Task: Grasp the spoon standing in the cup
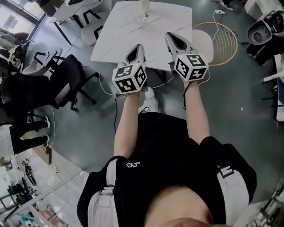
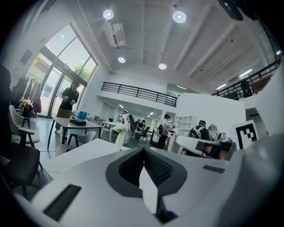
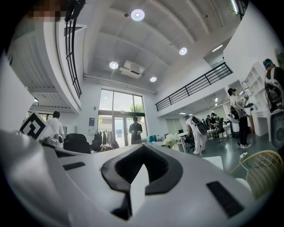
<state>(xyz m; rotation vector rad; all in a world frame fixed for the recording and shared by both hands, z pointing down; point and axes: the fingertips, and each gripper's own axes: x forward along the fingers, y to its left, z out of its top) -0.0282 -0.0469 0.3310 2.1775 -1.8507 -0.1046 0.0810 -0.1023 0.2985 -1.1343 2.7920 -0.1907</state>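
A white marble table (image 1: pixel 120 40) lies ahead of me in the head view. Near its far edge stands a small clear cup (image 1: pixel 141 20) with something thin in it, too small to make out. A white vase (image 1: pixel 144 5) stands just behind it. My left gripper (image 1: pixel 138 47) and right gripper (image 1: pixel 170 35) hover side by side over the table's near edge, well short of the cup. Both are shut and hold nothing. In the left gripper view the left gripper's (image 2: pixel 143 150) jaws meet, with a vase of white flowers (image 2: pixel 119 132) beyond. The right gripper's (image 3: pixel 143 146) jaws meet too.
A black office chair (image 1: pixel 66 82) stands left of the table and a round wire-frame seat (image 1: pixel 219 40) stands at its right. White chairs (image 1: pixel 93 26) are at the far left. Cables (image 1: pixel 104 86) run over the grey floor. People stand far off in the hall (image 3: pixel 135 133).
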